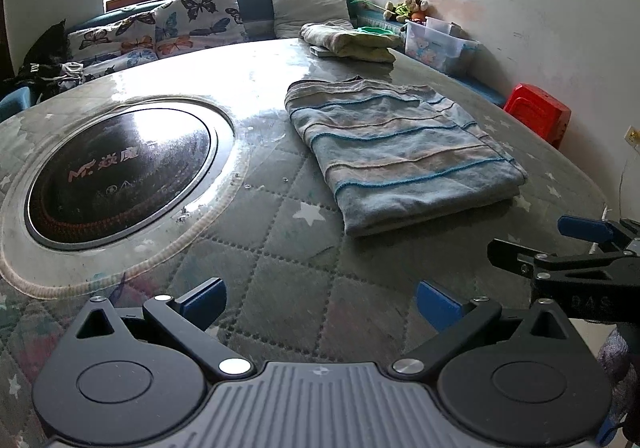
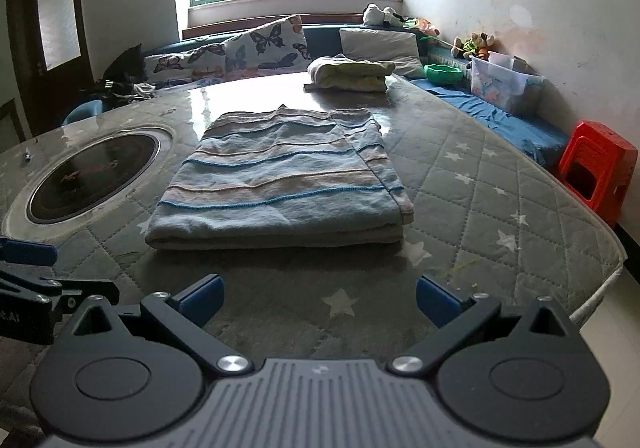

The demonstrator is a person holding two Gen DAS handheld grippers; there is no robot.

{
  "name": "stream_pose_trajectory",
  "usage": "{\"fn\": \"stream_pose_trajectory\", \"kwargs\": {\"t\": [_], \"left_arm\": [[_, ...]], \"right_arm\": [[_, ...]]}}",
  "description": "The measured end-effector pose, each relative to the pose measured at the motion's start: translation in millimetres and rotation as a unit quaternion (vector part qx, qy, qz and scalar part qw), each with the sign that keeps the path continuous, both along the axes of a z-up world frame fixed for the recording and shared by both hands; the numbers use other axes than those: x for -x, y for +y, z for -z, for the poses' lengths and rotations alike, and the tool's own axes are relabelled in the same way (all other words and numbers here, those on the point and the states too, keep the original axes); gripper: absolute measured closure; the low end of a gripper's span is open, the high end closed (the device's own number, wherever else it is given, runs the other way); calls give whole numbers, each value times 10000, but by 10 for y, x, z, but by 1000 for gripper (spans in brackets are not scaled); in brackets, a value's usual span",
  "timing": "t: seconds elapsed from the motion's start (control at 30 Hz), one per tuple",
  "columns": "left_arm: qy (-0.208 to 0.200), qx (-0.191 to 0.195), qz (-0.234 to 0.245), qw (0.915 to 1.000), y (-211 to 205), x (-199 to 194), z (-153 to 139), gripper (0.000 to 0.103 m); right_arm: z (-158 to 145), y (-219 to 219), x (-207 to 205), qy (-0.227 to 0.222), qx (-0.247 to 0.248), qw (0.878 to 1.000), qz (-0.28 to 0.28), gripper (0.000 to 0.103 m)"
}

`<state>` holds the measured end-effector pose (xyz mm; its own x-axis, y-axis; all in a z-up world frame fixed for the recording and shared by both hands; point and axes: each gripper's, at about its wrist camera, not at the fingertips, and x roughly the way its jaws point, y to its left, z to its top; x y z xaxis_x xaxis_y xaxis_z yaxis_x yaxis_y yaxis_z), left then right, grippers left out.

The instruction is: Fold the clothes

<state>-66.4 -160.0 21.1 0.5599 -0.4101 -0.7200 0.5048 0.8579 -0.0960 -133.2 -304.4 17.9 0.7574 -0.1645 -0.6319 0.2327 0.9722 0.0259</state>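
A striped blue and beige garment lies folded into a flat rectangle on the quilted table cover. Farther back rests a second folded bundle, yellow-green and beige. My left gripper hovers open above the cover, near and left of the striped garment, with nothing between its blue pads. My right gripper is open too, just in front of the garment's near edge. Each gripper shows at the side of the other's view: the right one, the left one.
A round black glass cooktop is set into the table on the left. Butterfly cushions line a bench under the window. A clear storage box and a red plastic stool stand on the right by the wall.
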Motion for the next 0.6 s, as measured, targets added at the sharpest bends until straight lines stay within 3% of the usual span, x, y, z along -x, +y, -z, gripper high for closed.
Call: {"fn": "stream_pose_trajectory", "kwargs": {"t": [0.6], "left_arm": [[-42,-23,79,10000,-50,77,6,0]], "right_arm": [[35,-10,52,-57,-81,9999,53,0]]}}
